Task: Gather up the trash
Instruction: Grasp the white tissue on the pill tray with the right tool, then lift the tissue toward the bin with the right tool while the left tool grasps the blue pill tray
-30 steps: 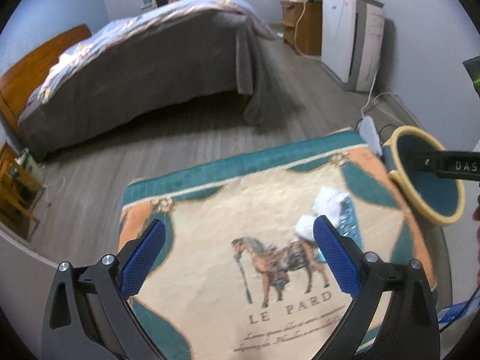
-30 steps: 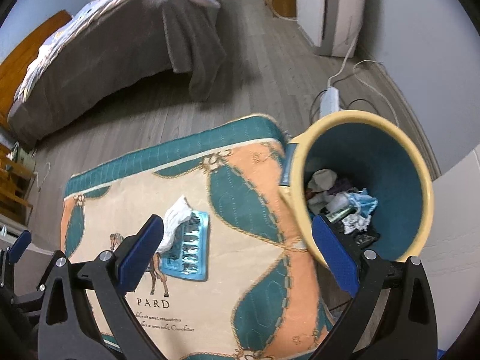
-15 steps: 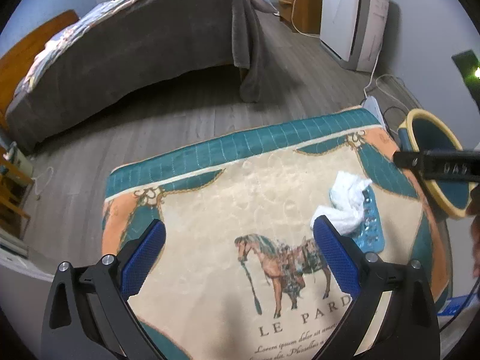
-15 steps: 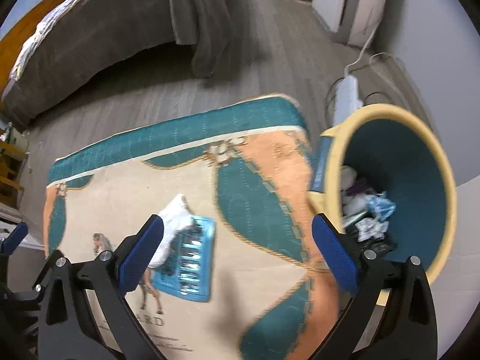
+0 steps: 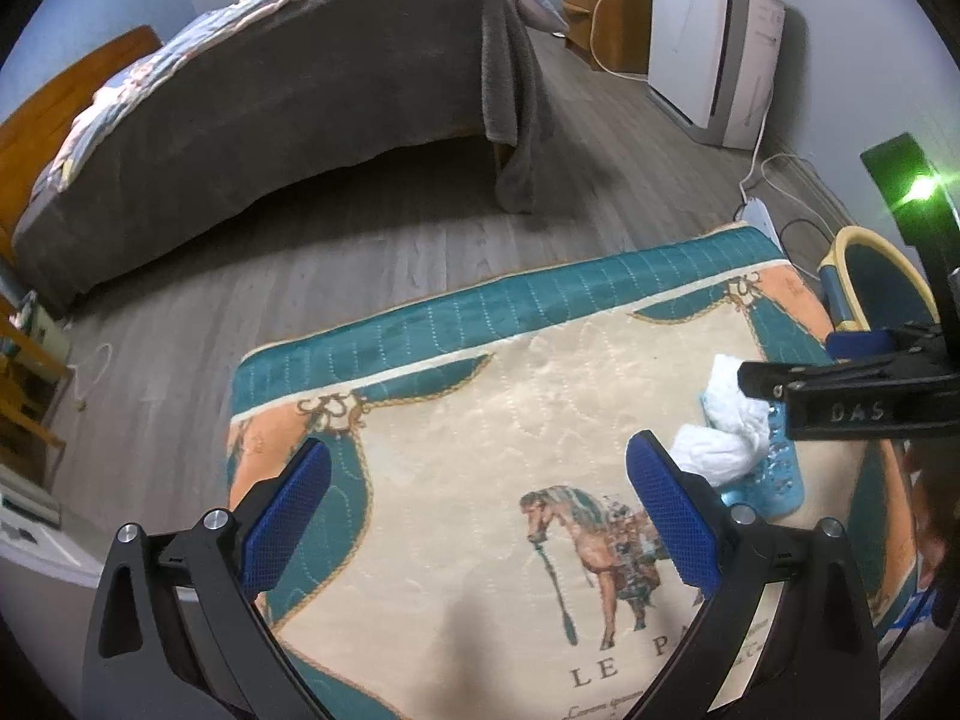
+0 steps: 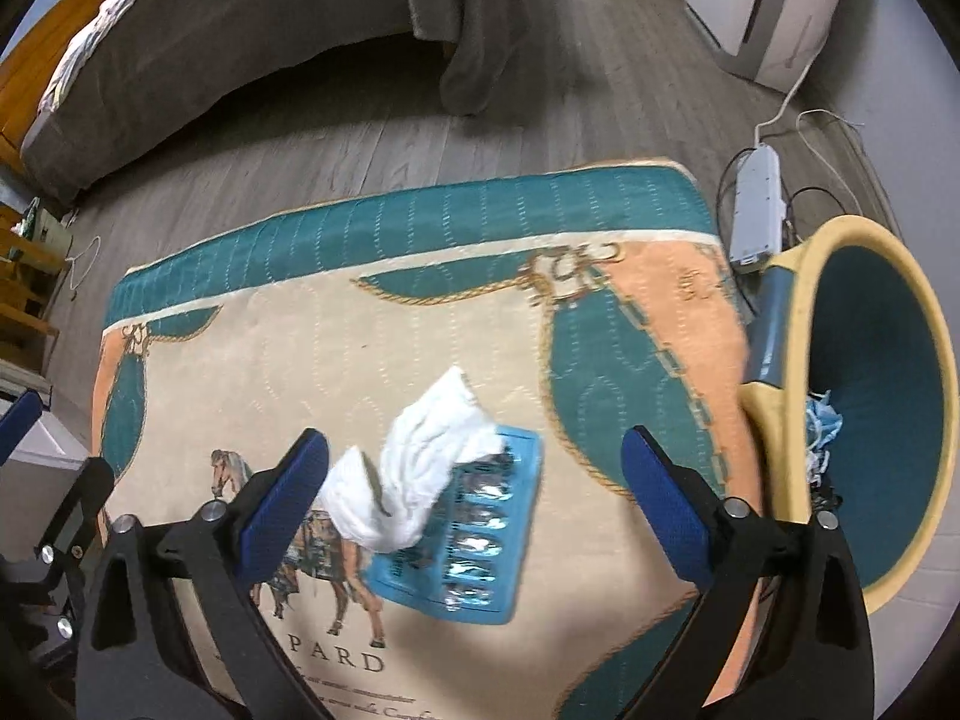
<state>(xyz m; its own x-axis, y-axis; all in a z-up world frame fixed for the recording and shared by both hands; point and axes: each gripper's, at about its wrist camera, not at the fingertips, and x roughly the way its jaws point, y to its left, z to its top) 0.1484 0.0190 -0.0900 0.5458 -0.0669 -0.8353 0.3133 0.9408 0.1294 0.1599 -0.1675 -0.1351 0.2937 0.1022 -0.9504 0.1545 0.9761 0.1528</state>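
R gripper (image 6: 474, 480) above tissue (image 6: 414, 480) + blister pack (image 6: 474, 540) on rug (image 6: 600, 360), jaws wide but closing, nothing gripped. L gripper (image 5: 480, 516) wide open, empty. Bin (image 6: 804, 360) at rug's right edge.

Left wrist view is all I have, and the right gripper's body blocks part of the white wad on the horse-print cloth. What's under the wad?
Observer: The tissue lies over one corner of a blue blister pack. The pack's foil pockets show in the right wrist view.
Operator: Right gripper on them yet?
Observer: No. The right gripper frames both between its fingers. Its jaws are closing but are wide apart, and no pad touches either item.
Operator: Bin empty?
Observer: No. The bin holds crumpled blue and white scraps low inside.
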